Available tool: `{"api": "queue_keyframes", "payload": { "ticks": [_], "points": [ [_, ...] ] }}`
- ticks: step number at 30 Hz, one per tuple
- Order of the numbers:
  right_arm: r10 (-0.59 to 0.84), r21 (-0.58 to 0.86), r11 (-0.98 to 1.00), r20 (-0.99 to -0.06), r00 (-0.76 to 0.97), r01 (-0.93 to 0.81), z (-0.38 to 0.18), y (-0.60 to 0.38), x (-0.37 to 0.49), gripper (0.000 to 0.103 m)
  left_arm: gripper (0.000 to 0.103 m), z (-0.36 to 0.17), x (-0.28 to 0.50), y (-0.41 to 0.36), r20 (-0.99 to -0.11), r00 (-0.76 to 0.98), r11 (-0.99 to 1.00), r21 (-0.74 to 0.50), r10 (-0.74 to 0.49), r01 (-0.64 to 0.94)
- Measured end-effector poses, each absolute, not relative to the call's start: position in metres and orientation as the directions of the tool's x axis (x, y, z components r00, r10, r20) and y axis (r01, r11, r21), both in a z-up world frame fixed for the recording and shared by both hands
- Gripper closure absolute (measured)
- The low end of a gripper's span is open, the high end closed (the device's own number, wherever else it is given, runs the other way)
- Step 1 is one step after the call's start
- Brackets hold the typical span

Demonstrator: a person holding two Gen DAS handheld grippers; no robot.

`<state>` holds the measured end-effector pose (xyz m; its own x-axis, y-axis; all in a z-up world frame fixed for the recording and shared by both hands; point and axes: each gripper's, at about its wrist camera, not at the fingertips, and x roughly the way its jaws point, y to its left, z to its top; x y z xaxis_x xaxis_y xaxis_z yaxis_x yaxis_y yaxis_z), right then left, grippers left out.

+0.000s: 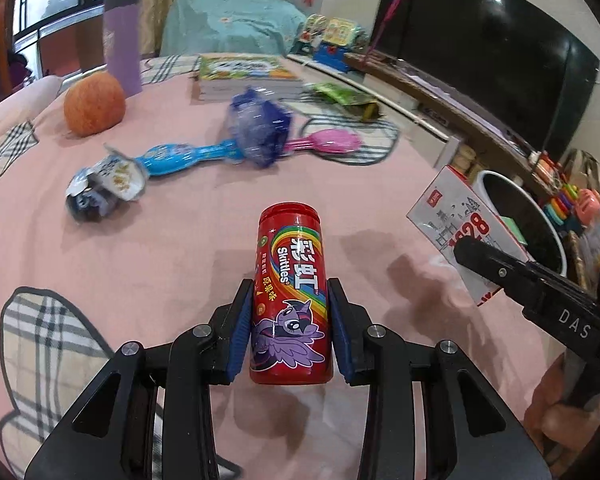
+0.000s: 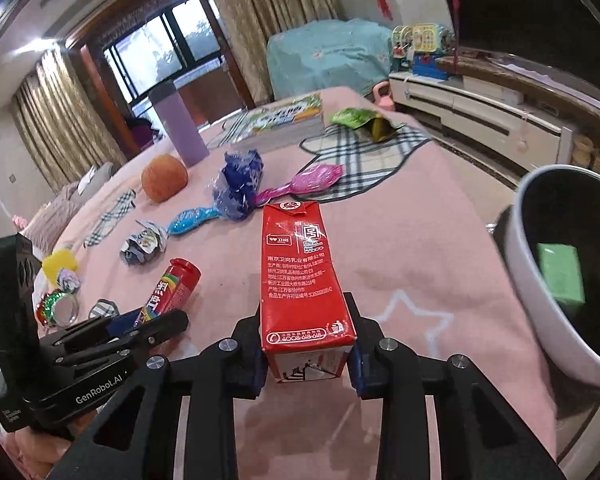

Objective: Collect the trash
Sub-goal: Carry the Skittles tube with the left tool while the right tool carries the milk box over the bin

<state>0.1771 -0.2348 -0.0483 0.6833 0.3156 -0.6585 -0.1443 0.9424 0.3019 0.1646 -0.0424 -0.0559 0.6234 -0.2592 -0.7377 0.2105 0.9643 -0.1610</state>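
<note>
My left gripper [image 1: 292,286] is shut on a red Skittles can [image 1: 290,248], blue pads against both its sides, just above the pink bedcover [image 1: 160,248]. My right gripper [image 2: 304,308] is shut on a red milk carton [image 2: 296,260], held upright by its lower end. From the right wrist view, the left gripper [image 2: 156,320] and its can [image 2: 176,284] are at the lower left. In the left wrist view the carton [image 1: 452,212] hangs at the right, in front of a white bin [image 1: 488,184]. The bin [image 2: 520,280] has a black liner and a green box [image 2: 560,276] inside.
On the bedcover lie a crumpled foil wrapper [image 1: 104,188], a crumpled blue plastic wrapper [image 1: 260,128], a green snack bag [image 1: 340,96], an orange [image 1: 94,104], blue [image 1: 180,156] and pink [image 1: 328,140] brushes, a book [image 1: 244,76] and a purple bottle [image 1: 122,44]. Tape rolls [image 2: 56,308] lie at the left.
</note>
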Motion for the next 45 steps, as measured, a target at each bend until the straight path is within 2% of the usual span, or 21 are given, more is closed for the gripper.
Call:
{"api": "queue_keyframes", "payload": {
  "ticks": [13,28,45],
  "points": [
    [0.268,0.344,0.937,-0.587,0.764,-0.063,-0.023,-0.296,0.118,0.071,0.069,-0.044,0.144,-0.101,-0.727,0.591,0.925,-0.168,-0.35,0.342],
    [0.147,0.346,0.934,-0.586,0.797,0.083,-0.023,-0.374,0.096,0.071,0.069,-0.025,0.14,-0.182,-0.713,0.565,0.87,-0.132,-0.416,0.475],
    [0.089,0.331,0.933,-0.592,0.801,0.141,-0.021,-0.418,0.099,0.071,0.069,-0.016,0.145,-0.241,-0.718,0.533,0.829,-0.108,-0.447,0.549]
  ]
}}
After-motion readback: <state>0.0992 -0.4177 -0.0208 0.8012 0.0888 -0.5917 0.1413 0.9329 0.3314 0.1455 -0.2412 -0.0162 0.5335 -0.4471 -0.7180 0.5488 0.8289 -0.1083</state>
